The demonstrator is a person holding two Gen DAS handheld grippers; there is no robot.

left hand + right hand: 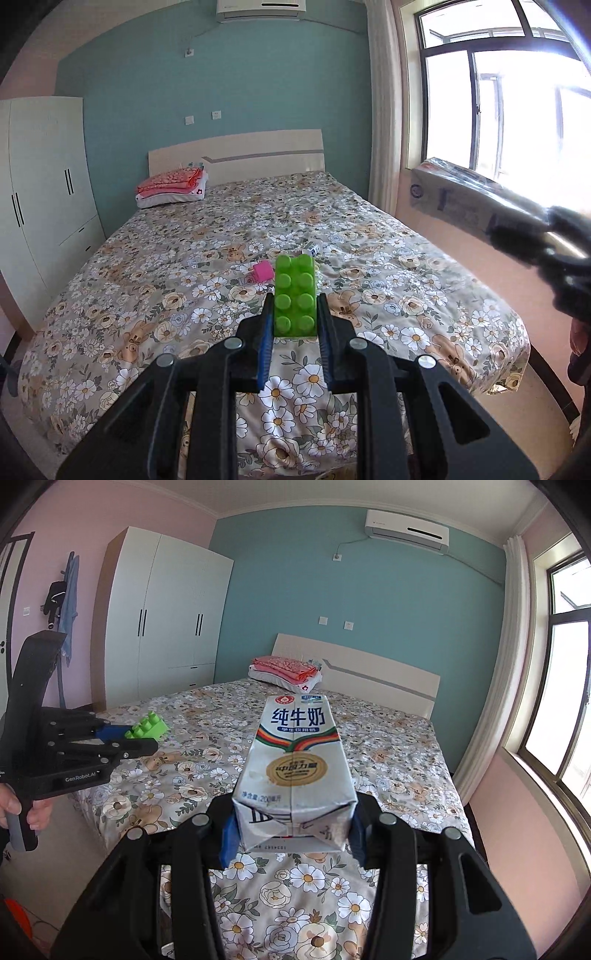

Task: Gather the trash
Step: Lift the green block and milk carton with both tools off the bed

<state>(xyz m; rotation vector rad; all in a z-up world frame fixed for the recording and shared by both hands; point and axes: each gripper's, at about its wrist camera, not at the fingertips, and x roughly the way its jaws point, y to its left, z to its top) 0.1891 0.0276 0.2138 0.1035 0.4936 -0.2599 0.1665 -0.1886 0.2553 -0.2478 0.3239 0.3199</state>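
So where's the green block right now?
The green block is clamped in the left gripper, held up above the flowery bed. In the left wrist view the pink toy lies on the bed just behind it.

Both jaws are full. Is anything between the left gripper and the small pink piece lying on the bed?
Only its own load. The left gripper is shut on the green studded plastic brick, which sticks out ahead of the jaws. The small pink plastic piece lies just beyond on the floral bedspread, with nothing else visible between.
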